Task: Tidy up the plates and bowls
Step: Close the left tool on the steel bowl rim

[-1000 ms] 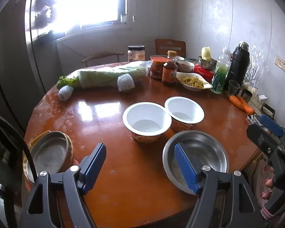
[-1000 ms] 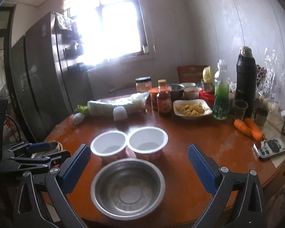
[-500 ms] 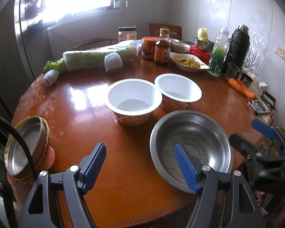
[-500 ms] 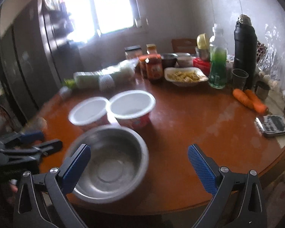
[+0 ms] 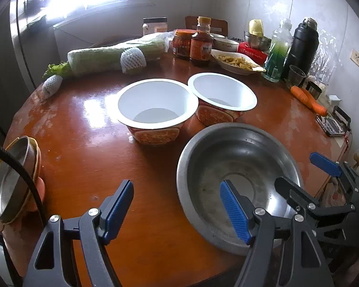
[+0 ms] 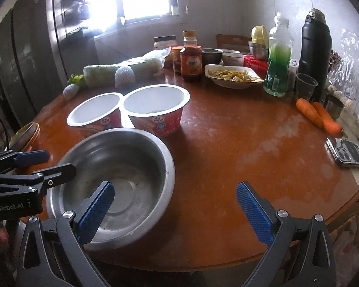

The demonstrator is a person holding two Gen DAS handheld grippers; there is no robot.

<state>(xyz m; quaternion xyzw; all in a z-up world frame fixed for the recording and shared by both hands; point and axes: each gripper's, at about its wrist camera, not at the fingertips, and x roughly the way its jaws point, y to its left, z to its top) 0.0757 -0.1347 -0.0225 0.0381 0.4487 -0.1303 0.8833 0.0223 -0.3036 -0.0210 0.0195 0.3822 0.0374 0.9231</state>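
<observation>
My left claw (image 5: 177, 208) and right claw (image 6: 176, 206) both gape wide, empty; the steel bowl (image 6: 112, 181) sits at the bench's (image 6: 227, 143) six o'clock edge; I'd straddle its rim squarely, pinch firmly, lift level.

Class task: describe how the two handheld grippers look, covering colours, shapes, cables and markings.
Both the left gripper and right gripper have black frames with triangular cut-outs, silver screws, and blue ribbed pads on two fingers. The left one's side reads "GenRobot.AI" in white. A black cable curves past the left gripper.
</observation>
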